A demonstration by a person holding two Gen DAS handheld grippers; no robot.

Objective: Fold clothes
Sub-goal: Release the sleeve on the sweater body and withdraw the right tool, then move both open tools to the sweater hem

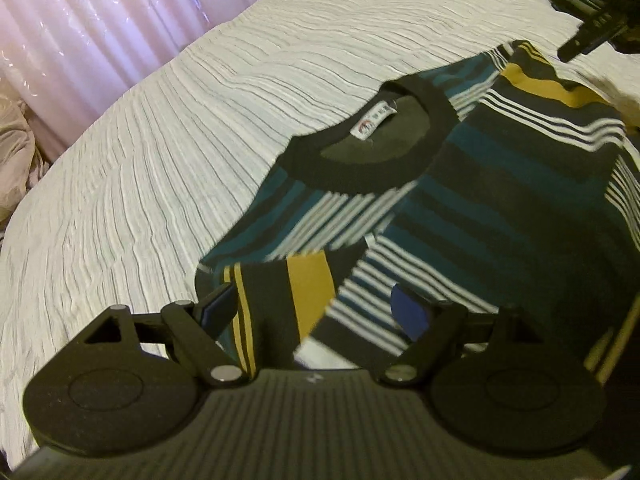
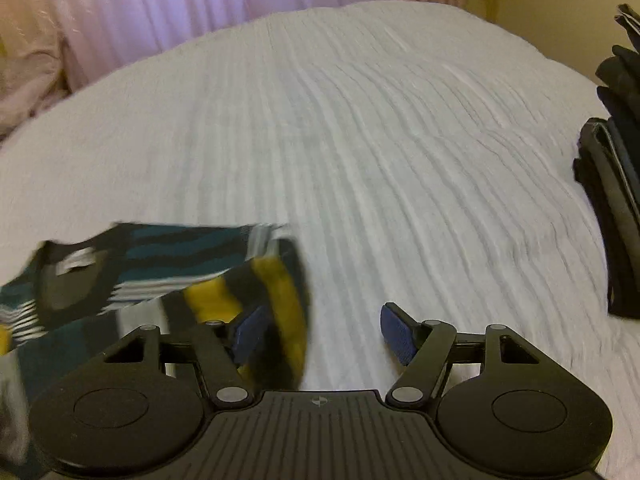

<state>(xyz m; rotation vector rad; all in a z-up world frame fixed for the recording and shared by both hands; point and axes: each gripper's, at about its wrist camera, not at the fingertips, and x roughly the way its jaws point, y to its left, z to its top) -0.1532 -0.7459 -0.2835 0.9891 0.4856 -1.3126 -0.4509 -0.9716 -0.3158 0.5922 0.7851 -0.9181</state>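
I am hovering my left gripper (image 1: 316,312) and right gripper (image 2: 318,332), jaws wide and gripping nothing, over the striped shirt (image 1: 500,200) lying on the near bed (image 1: 180,160).

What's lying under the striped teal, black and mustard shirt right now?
The striped shirt lies on the white ribbed bedspread, which shows around it. Whatever sits directly beneath the fabric is covered.

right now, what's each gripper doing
left gripper: open, over the striped shirt, nothing gripped
right gripper: open, shirt's sleeve edge between the jaws, not gripped
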